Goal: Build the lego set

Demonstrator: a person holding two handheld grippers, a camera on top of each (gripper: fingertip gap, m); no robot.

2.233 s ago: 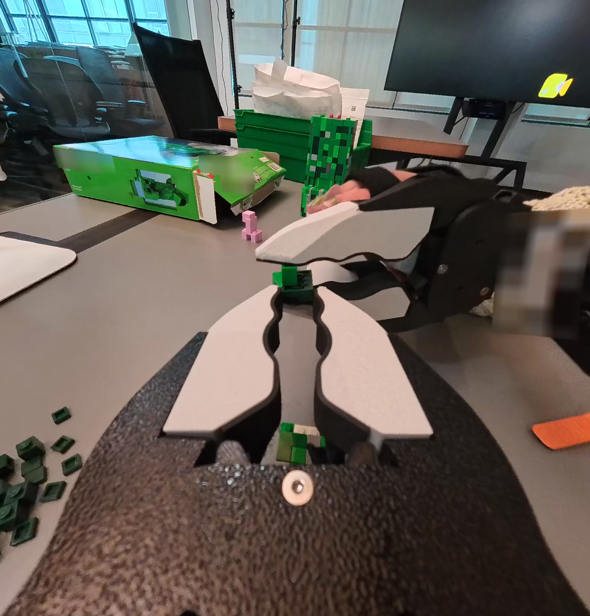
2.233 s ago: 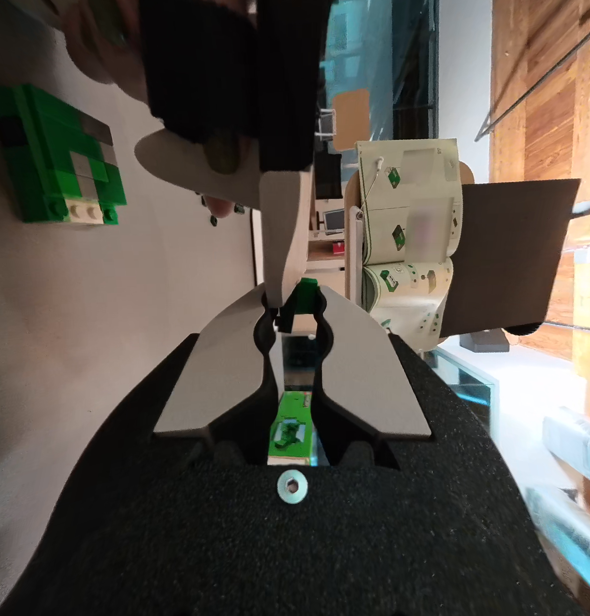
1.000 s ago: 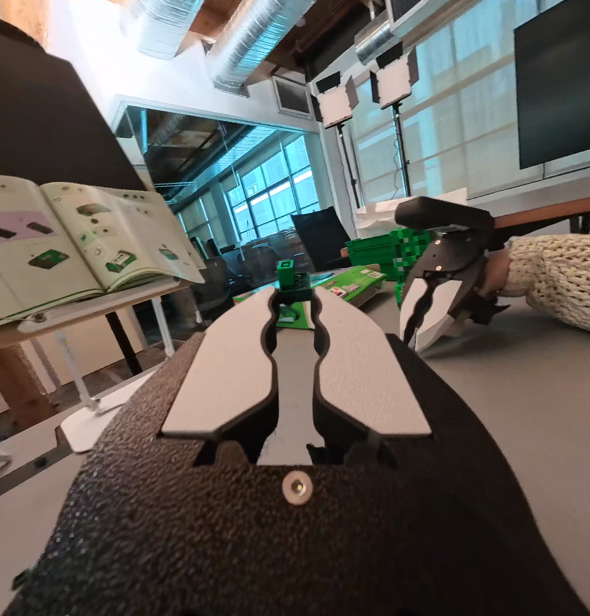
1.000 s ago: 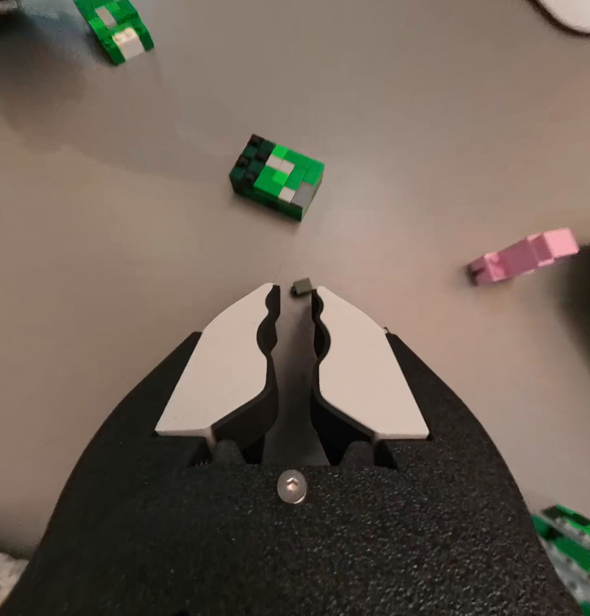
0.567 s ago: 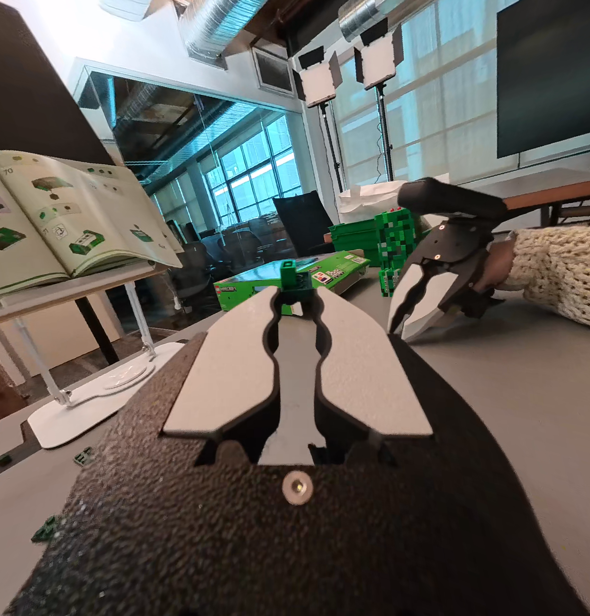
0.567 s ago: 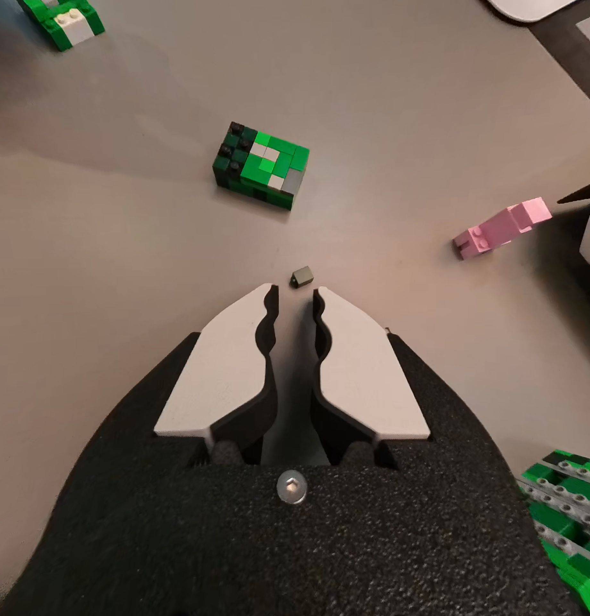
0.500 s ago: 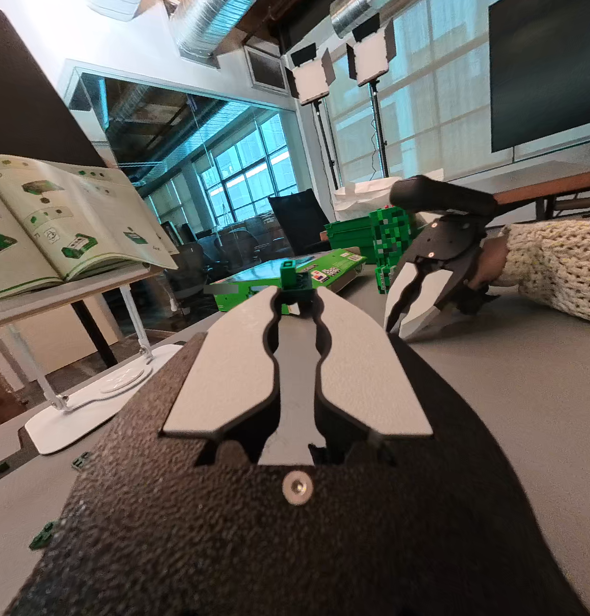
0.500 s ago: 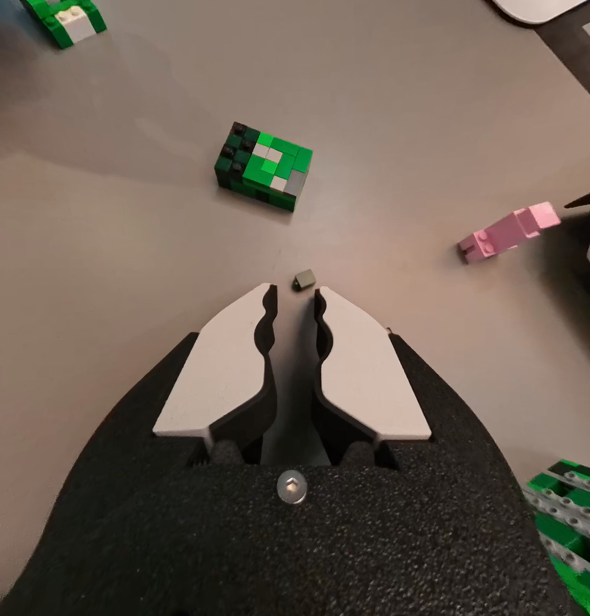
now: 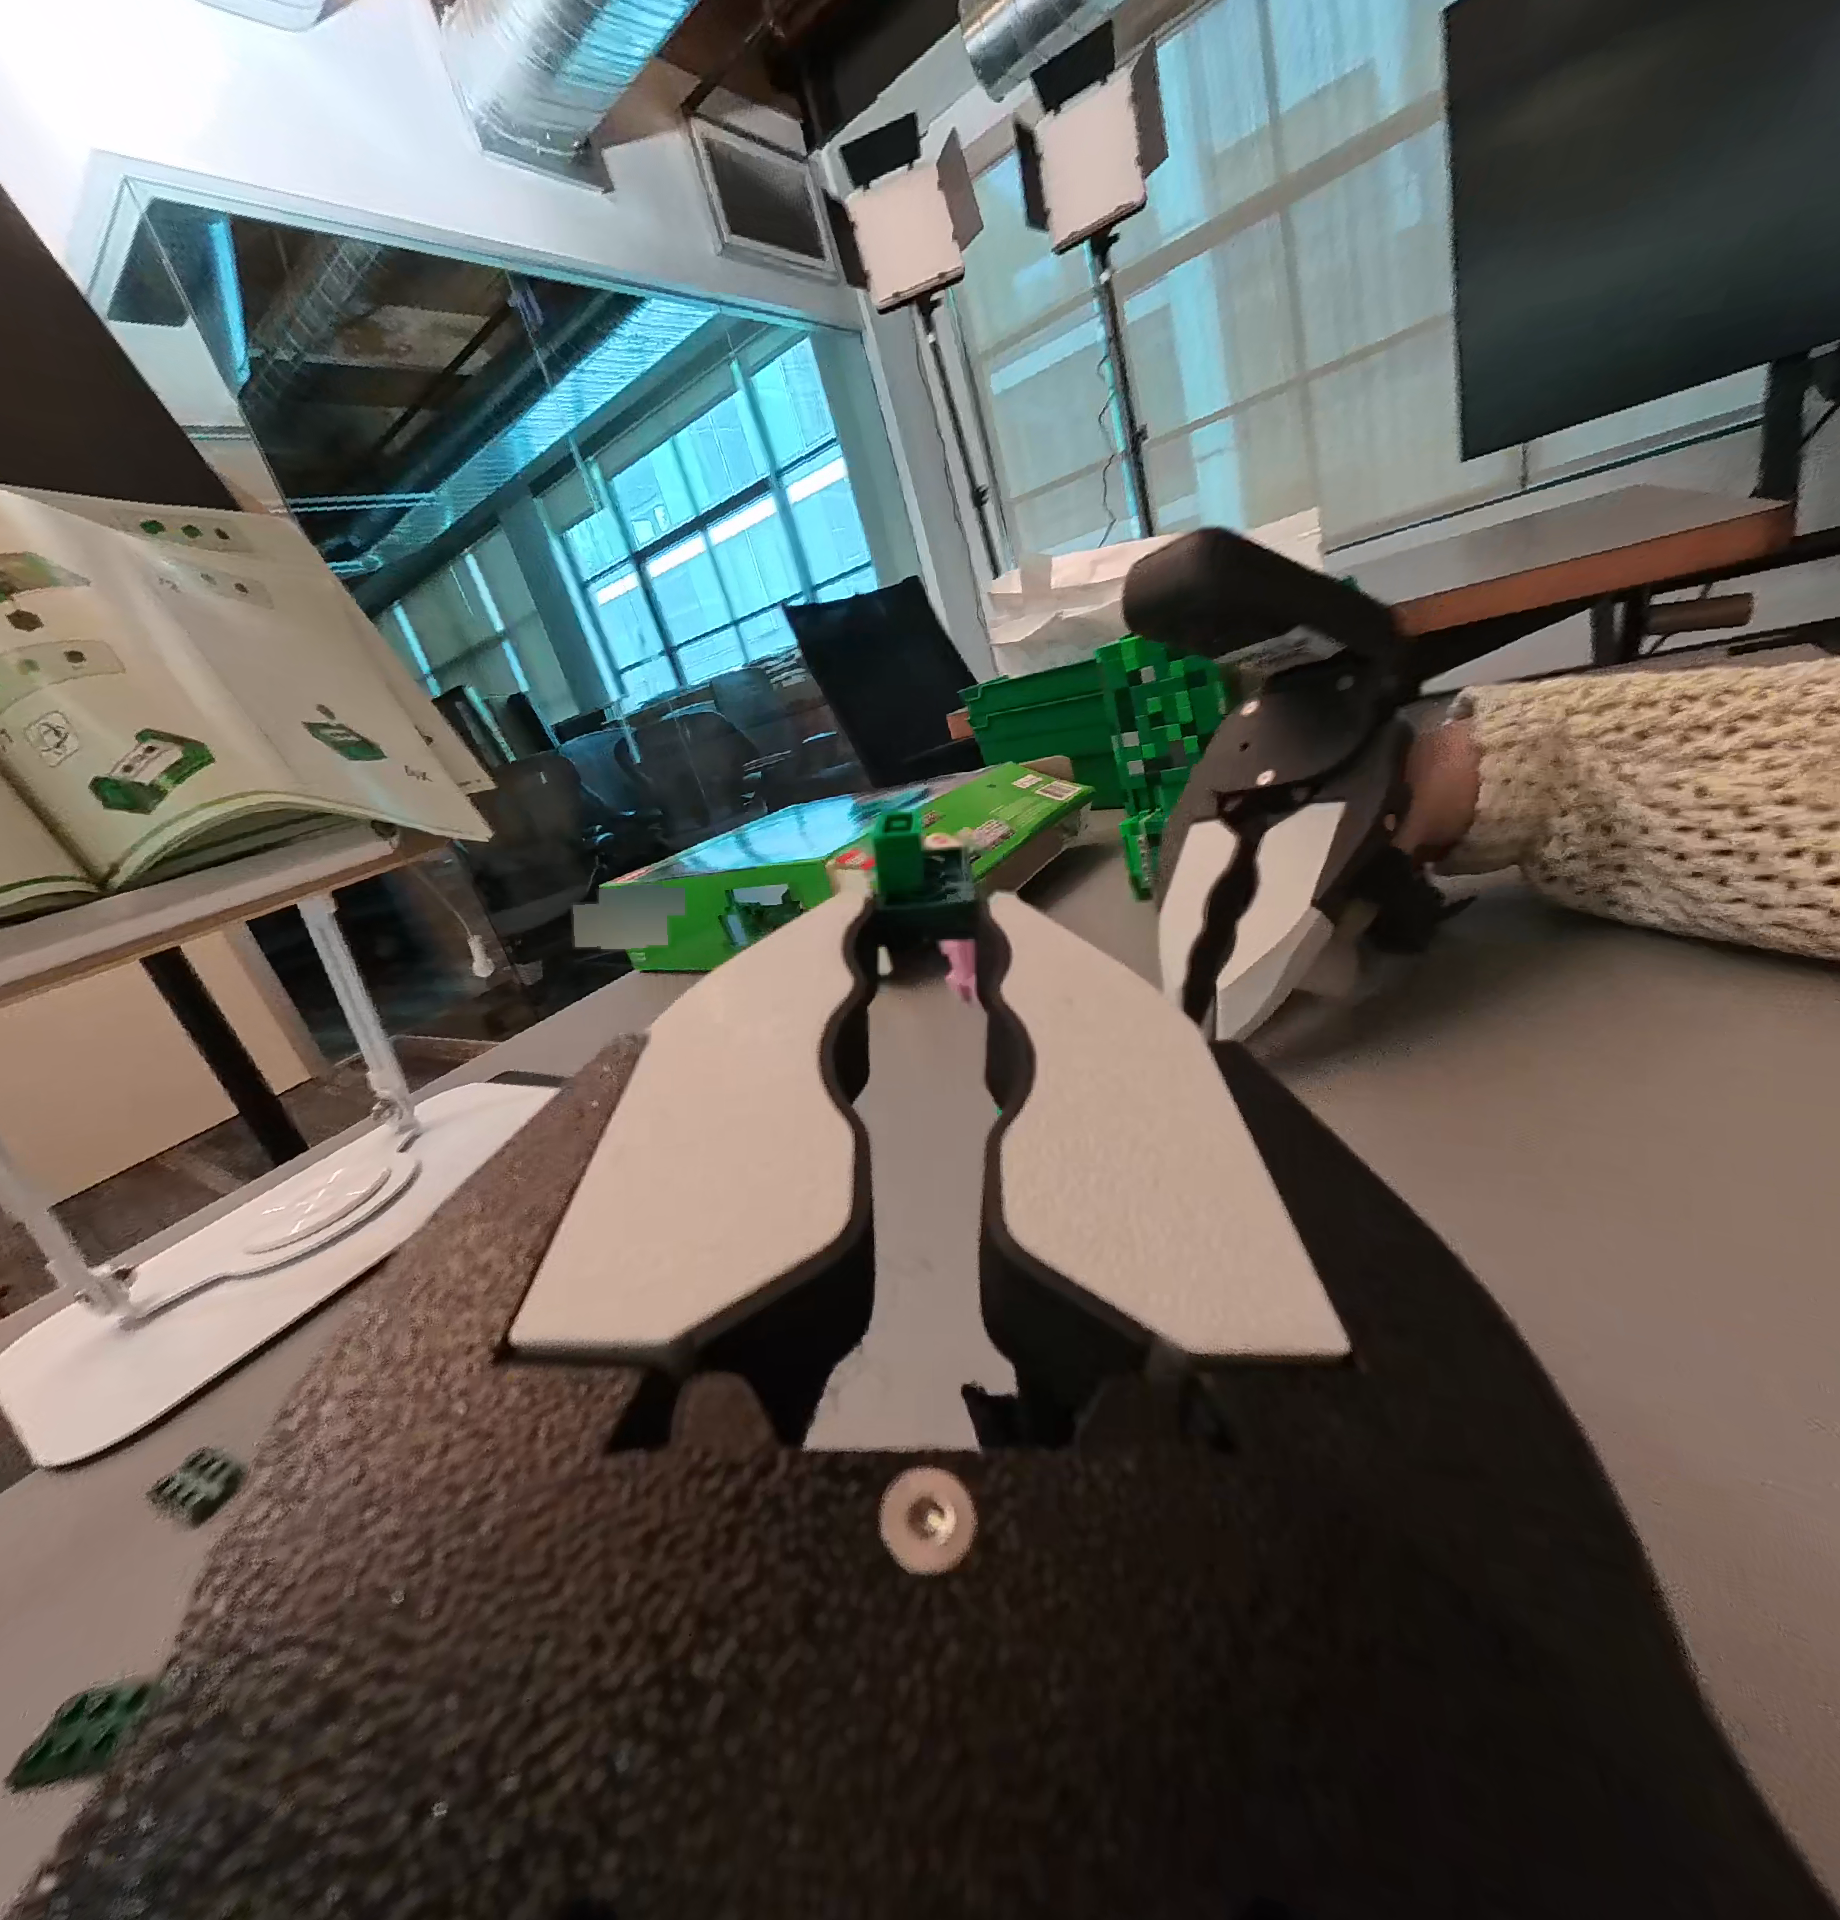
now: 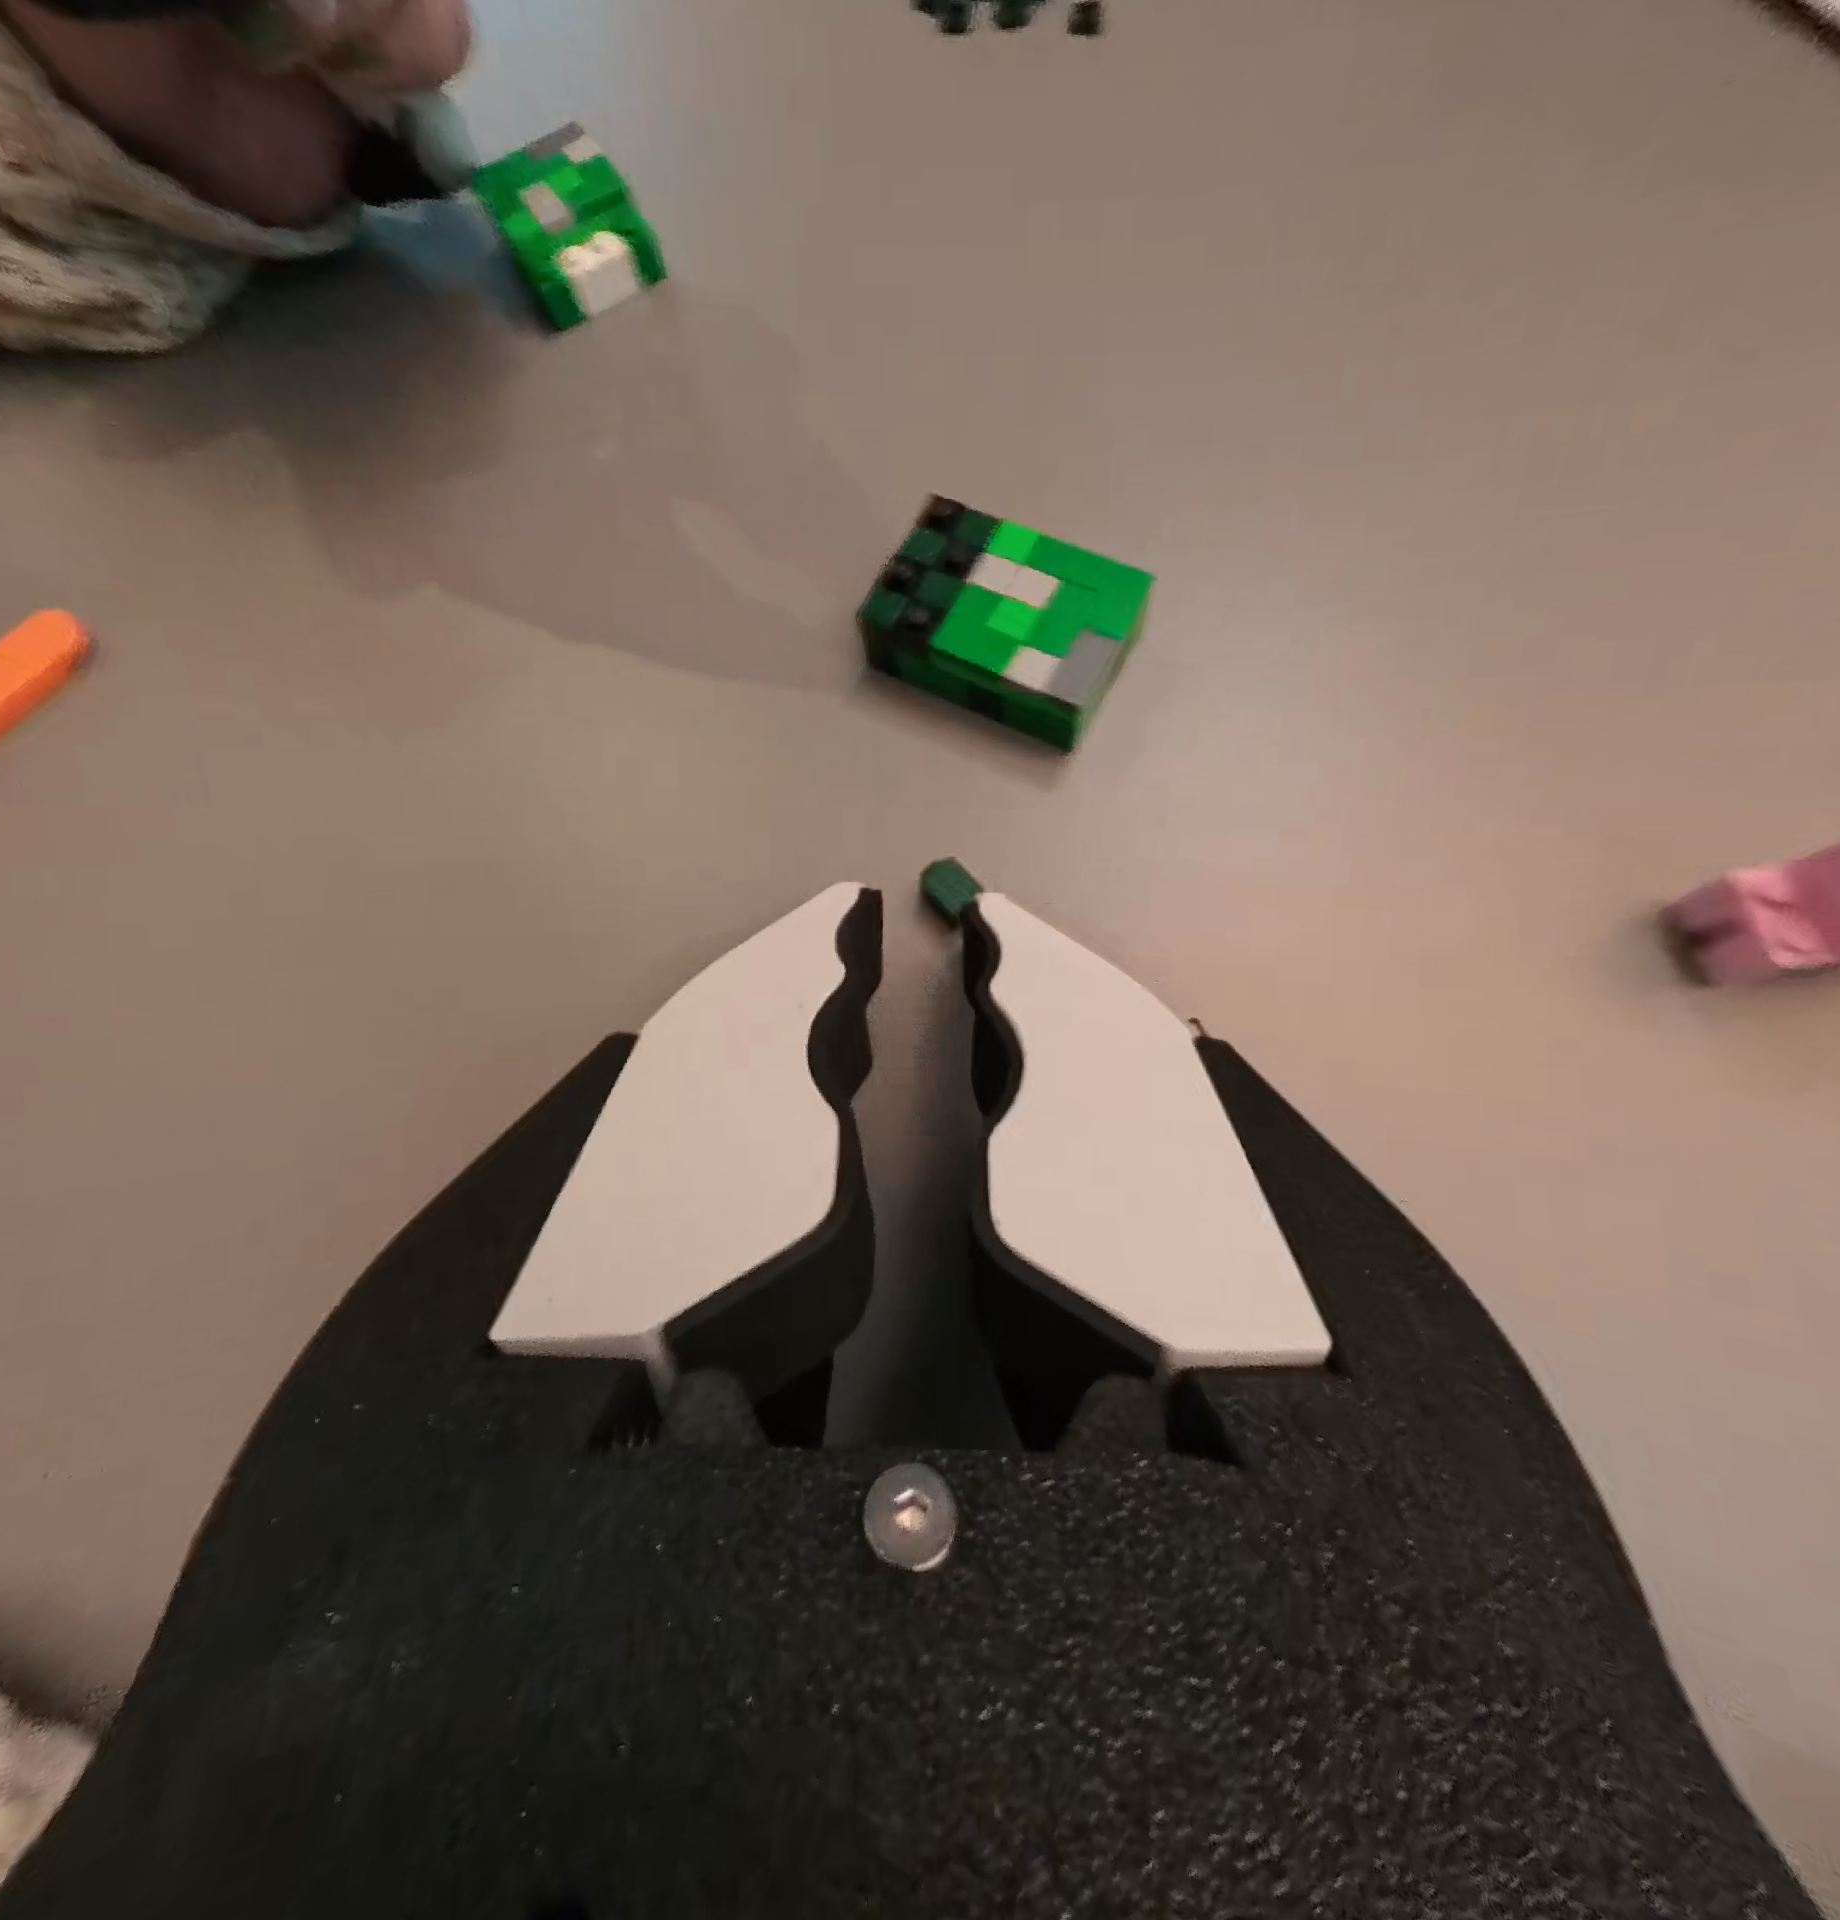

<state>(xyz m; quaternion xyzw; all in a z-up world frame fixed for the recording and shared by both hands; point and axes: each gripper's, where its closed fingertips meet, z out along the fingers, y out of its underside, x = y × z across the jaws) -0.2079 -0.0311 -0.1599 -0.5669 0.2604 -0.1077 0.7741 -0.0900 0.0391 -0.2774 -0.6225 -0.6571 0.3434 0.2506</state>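
My left gripper (image 9: 921, 920) is shut on a small green lego assembly (image 9: 911, 868) held at its fingertips above the grey table. My right gripper (image 10: 924, 899) points down at the table, jaws a narrow gap apart and empty. A tiny dark green piece (image 10: 947, 886) lies on the table at its right fingertip. A green block build (image 10: 1009, 623) with white and grey tiles lies just beyond. The right gripper also shows in the left wrist view (image 9: 1202, 997), low over the table, held by a hand in a knitted sleeve.
An open instruction book (image 9: 147, 707) sits on a white stand at left. A green box (image 9: 791, 883) and a tall green build (image 9: 1155, 727) stand behind. A green-white build (image 10: 573, 239), a pink piece (image 10: 1778, 925), an orange tool (image 10: 17, 670) and loose green bits (image 9: 194, 1475) lie around. About 20 cm separates my left fingertips from my right. The pink piece (image 10: 1778, 925) is about 12 cm from my right fingertips.
The right gripper's jaws have narrowed and its view has shifted, bringing a hand and the orange tool into sight. The left gripper has turned right, still holding the assembly.
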